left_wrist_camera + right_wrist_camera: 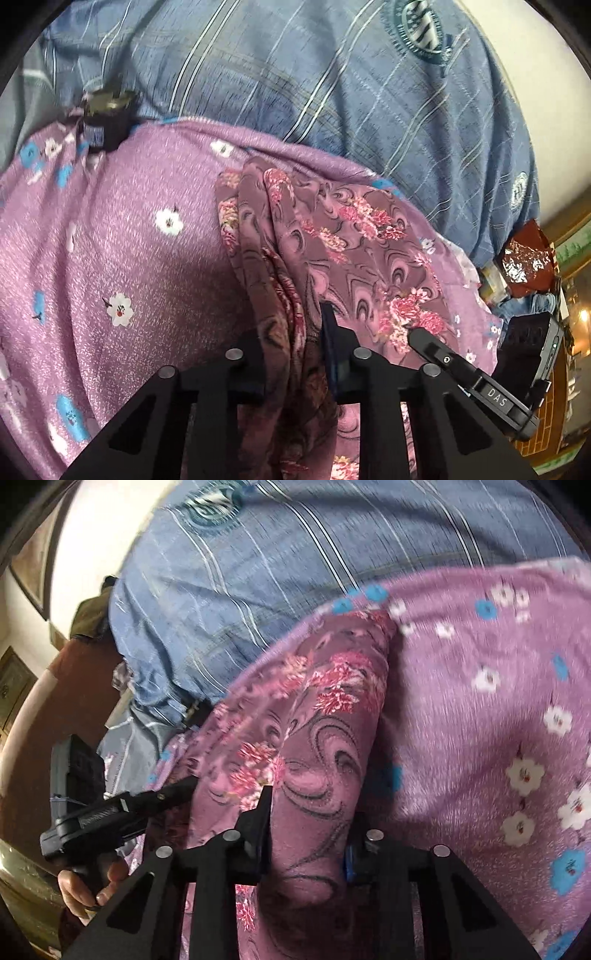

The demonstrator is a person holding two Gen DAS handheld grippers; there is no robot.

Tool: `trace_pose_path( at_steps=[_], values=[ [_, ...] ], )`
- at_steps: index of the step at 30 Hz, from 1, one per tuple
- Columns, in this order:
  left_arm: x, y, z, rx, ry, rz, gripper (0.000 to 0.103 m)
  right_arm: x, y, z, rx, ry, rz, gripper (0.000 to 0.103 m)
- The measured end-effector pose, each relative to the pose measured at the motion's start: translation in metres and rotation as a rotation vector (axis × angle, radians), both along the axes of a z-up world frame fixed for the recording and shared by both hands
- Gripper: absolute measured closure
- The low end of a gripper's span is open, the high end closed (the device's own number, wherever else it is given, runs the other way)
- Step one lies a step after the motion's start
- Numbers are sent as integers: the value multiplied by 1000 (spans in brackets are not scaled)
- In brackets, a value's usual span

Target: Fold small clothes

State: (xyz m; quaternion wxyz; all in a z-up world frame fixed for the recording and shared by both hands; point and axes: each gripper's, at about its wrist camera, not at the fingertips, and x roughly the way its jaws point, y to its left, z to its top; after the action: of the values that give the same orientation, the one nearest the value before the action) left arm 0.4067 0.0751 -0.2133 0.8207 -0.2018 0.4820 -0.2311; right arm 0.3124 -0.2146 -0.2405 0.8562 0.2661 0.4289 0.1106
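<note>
A mauve garment with pink flowers and dark swirls [351, 229] lies bunched on a lilac flowered blanket [129, 229]. In the left wrist view my left gripper [295, 332] is shut on a gathered fold of the garment. My right gripper [417, 338] reaches onto the garment's right side. In the right wrist view my right gripper [310, 812] is shut on a broad fold of the same garment [325, 709]. The left gripper [186, 784] comes in from the left, its tip at the cloth's edge, held by a person's hand [92, 882].
A blue striped bedcover [332, 74] [258, 572] lies beyond the lilac blanket [480, 720]. A small dark object [107, 122] sits at the blanket's far left edge. A red-brown foil packet [528, 258] lies at the bed's right side, near dark brown furniture [66, 709].
</note>
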Motion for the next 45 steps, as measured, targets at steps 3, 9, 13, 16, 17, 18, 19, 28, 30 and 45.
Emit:
trace_pose_path(
  at_steps=[3, 9, 13, 16, 17, 18, 19, 28, 30, 45],
  values=[
    [-12, 2, 13, -7, -37, -18, 85, -4, 5, 9, -43, -25, -1, 75],
    [-48, 14, 48, -49, -116, -47, 85, -20, 5, 42, -71, -116, 1, 76],
    [-70, 23, 68, -62, -148, -70, 85, -38, 3, 65, -83, -162, 5, 76],
    [-91, 22, 76, -58, -159, -94, 85, -55, -1, 75, -91, -180, 8, 76],
    [-97, 22, 79, -53, -161, -102, 85, -59, -2, 77, -92, -179, 9, 76],
    [-103, 22, 81, -49, -164, -110, 85, -65, -3, 78, -88, -173, 7, 76],
    [-109, 21, 82, -44, -164, -115, 85, -69, -5, 77, -83, -168, 4, 76],
    [-149, 7, 64, 14, -97, -164, 85, -105, -5, 56, -138, -104, 9, 76],
    [-153, -1, 59, 44, -93, -185, 85, -111, -4, 45, -159, -66, 1, 76],
    [-137, -17, 30, 118, -18, -136, 83, -108, 10, 16, -370, 55, -7, 72]
  ],
)
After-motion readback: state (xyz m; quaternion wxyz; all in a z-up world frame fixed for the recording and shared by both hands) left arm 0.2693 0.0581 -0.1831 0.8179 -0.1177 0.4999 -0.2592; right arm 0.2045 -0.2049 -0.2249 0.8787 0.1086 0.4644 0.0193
